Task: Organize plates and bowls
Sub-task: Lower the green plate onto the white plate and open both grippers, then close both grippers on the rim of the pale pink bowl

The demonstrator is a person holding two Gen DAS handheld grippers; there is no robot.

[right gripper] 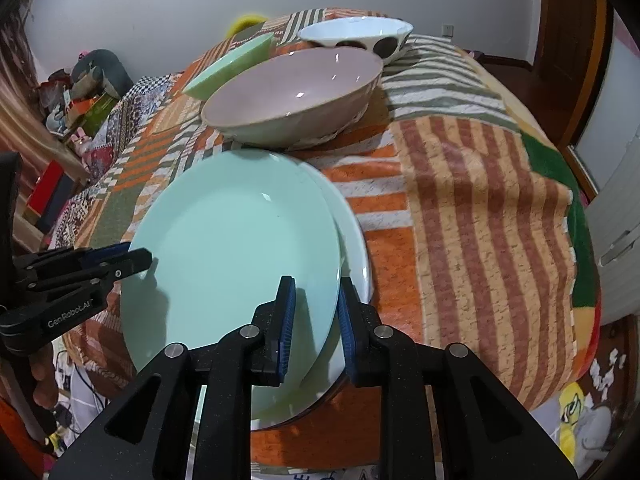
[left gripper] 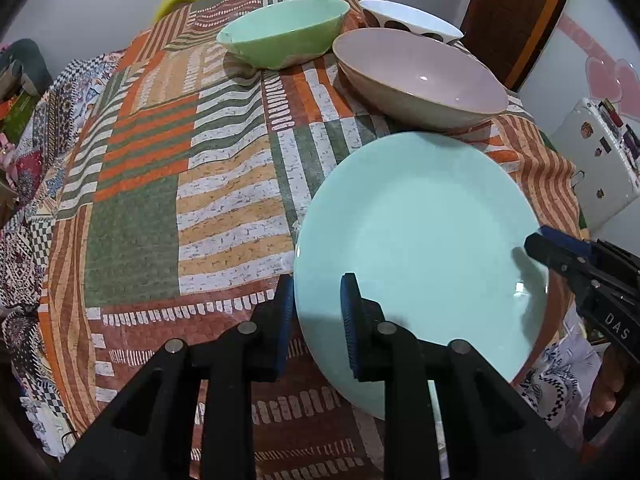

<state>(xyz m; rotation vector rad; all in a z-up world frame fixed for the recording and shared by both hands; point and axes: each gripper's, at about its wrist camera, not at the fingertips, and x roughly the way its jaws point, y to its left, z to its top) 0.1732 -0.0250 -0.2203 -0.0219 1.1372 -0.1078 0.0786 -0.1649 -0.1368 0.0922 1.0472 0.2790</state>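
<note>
Both hand-held grippers (left gripper: 318, 316) (right gripper: 316, 316) astride tilted mint plate's (right gripper: 236, 256) opposite rims.

- I am in a lived-in room of a home, standing at a table (left gripper: 224, 200) draped in a patchwork cloth (right gripper: 480, 200) of orange, green and white stripes.
- Household crockery sits on it: a mint plate (right gripper: 240, 240), a pink bowl (right gripper: 296, 88), a green bowl (left gripper: 280, 32) and a white bowl with dark dots (right gripper: 356, 36).
- To one side I see a white fridge (left gripper: 596, 160) dotted with magnets.
- A dark wooden door frame (right gripper: 568, 40) and plain grey walls close the room in.
- A heap of boxes, toys and bags (right gripper: 80, 92) clutters the far corner.
- A printed cartoon fabric (right gripper: 576, 404) lies low beside the table.
</note>
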